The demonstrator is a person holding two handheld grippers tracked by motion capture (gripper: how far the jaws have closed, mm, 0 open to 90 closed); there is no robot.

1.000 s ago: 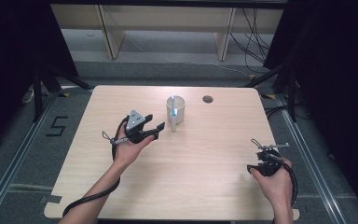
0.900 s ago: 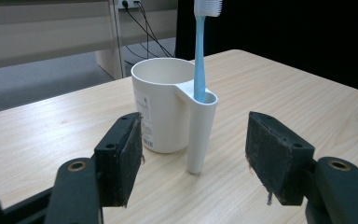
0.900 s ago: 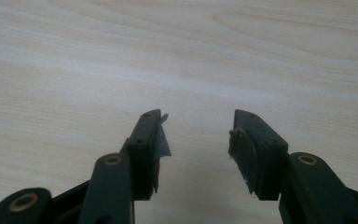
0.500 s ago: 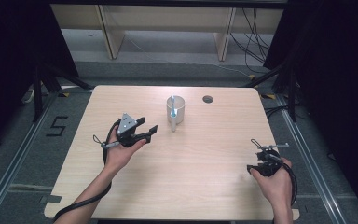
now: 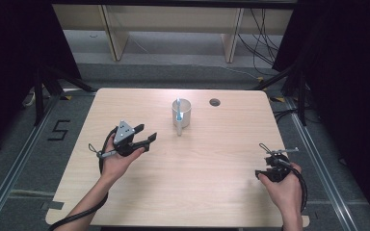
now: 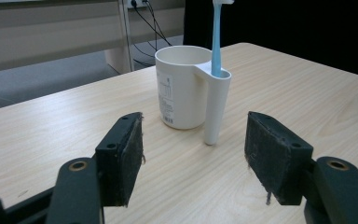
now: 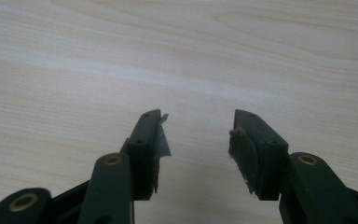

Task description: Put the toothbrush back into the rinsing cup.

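A: Left gripper (image 5: 144, 137), fingers (image 6: 121, 158) apart, empty. Why aimed that way?
B: Cup (image 6: 182, 86) sits just ahead of them on the tabletop (image 5: 212, 163), toothbrush (image 6: 216, 39) upright in its side holder. Looks lined up for a grab.
A: Right gripper (image 5: 274, 166)?
B: Fingers (image 7: 147, 144) apart over bare wood, well apart from the cup. Parked, I'd say.

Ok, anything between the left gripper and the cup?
Nothing: bare table runs from the open left gripper to the cup in the left gripper view; the high view agrees.
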